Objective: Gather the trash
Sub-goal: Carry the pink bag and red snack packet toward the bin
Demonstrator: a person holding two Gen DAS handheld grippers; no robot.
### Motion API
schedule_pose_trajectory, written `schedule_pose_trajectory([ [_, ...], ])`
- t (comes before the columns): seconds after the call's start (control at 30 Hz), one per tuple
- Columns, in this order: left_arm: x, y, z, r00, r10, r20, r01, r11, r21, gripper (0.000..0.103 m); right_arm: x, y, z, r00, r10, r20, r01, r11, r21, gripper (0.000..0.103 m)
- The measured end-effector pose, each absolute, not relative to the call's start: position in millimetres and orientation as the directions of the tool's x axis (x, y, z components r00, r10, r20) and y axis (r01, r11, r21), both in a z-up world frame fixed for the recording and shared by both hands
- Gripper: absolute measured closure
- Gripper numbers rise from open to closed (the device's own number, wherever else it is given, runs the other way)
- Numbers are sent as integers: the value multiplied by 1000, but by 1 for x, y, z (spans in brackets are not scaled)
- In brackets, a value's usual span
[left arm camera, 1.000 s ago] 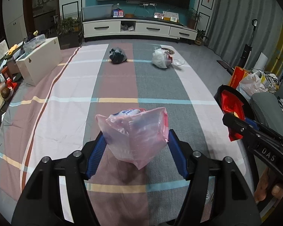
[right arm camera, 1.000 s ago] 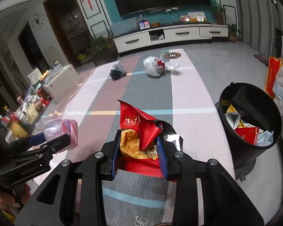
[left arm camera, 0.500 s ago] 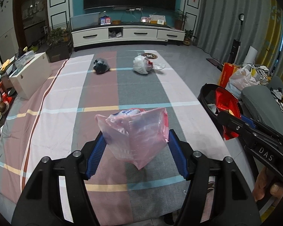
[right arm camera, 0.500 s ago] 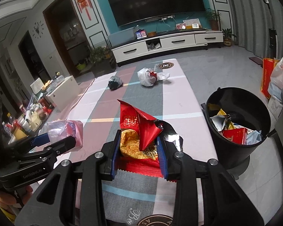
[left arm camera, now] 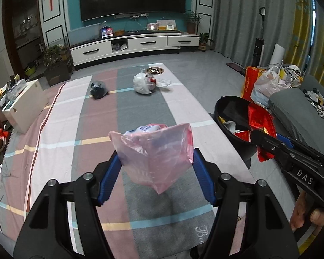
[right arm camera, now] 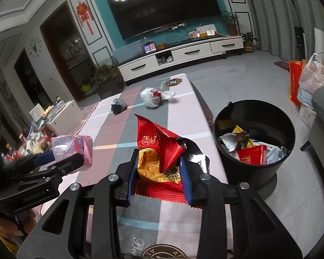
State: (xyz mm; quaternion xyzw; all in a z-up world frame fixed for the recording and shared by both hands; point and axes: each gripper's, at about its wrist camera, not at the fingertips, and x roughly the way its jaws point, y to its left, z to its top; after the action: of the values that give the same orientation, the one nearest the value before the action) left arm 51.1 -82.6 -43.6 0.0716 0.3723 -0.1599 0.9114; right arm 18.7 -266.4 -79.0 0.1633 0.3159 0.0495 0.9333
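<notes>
My left gripper [left arm camera: 155,168] is shut on a pink plastic bag [left arm camera: 155,151] and holds it above the striped tablecloth [left arm camera: 75,129]. It also shows in the right wrist view [right arm camera: 75,149]. My right gripper [right arm camera: 159,168] is shut on a red snack packet [right arm camera: 159,149], open at the top, held above the table's right side next to a black trash bin [right arm camera: 254,142]. In the left wrist view the packet [left arm camera: 261,123] hangs at the bin's rim [left arm camera: 229,101]. A white bag [left arm camera: 143,84] and a black bag [left arm camera: 98,89] lie at the table's far end.
The bin holds several wrappers and stands on the floor right of the table. A grey sofa [left arm camera: 298,112] and shopping bags [left arm camera: 267,84] are at the far right. A white box [left arm camera: 26,105] with clutter stands left. A TV cabinet [left arm camera: 131,45] lines the back wall.
Both grippers have risen and pulled back with their loads still held. The bin and the table's near edge have come further into view.
</notes>
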Motion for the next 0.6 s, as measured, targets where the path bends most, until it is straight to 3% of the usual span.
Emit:
schedule_pose_trajectory([
  [0.6,61,-139,-48,646,-273,-713,447,892,63,36,4,-319,-87,823,126,-554,116,917,381,67],
])
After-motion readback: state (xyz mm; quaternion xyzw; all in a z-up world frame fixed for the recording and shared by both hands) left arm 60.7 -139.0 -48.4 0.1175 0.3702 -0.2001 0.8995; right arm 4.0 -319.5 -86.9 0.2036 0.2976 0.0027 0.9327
